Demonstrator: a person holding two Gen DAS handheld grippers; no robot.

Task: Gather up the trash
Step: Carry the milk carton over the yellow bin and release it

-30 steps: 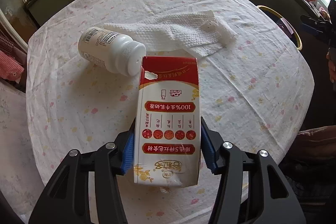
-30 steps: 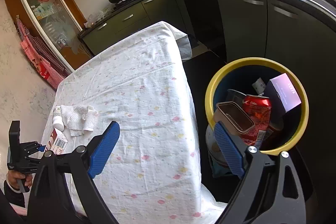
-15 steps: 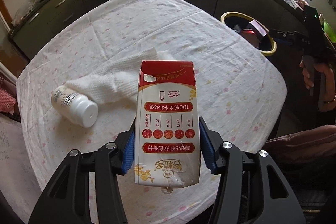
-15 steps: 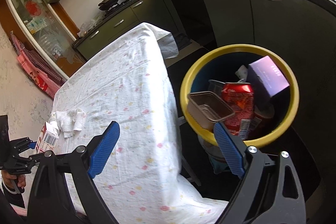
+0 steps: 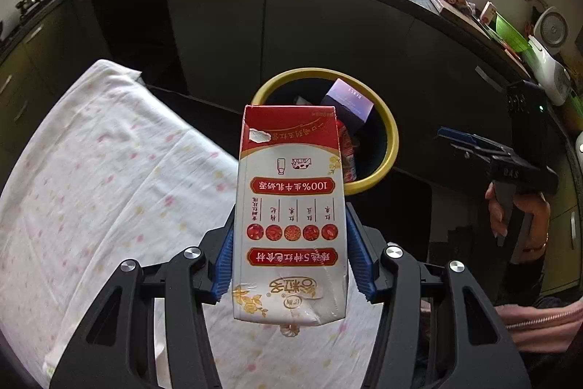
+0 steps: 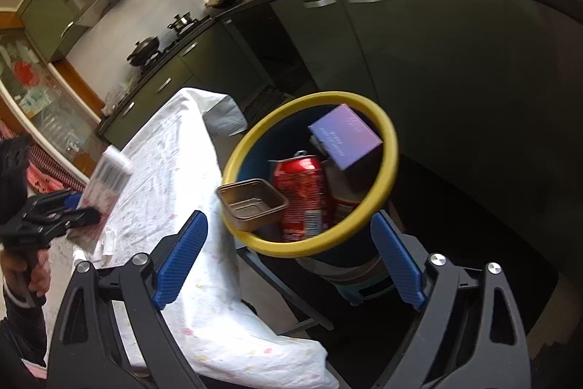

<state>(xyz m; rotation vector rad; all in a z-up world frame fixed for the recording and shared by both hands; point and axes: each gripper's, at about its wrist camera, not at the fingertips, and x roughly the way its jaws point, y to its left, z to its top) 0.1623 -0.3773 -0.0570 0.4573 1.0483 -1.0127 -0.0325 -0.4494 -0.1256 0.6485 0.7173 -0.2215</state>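
Clamping the milk carton (image 5: 289,206) between both pads, left gripper (image 5: 289,265), short of bin (image 5: 386,119).

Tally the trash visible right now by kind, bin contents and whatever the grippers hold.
Milk carton, clamped in the left gripper: 1
Red soda can in the yellow-rimmed bin: 1
Purple box in the bin: 1
Brown foil tray on the bin's rim: 1
Right gripper, open, holding nothing: 0
Total: 4 (anything deeper in the bin is hidden)
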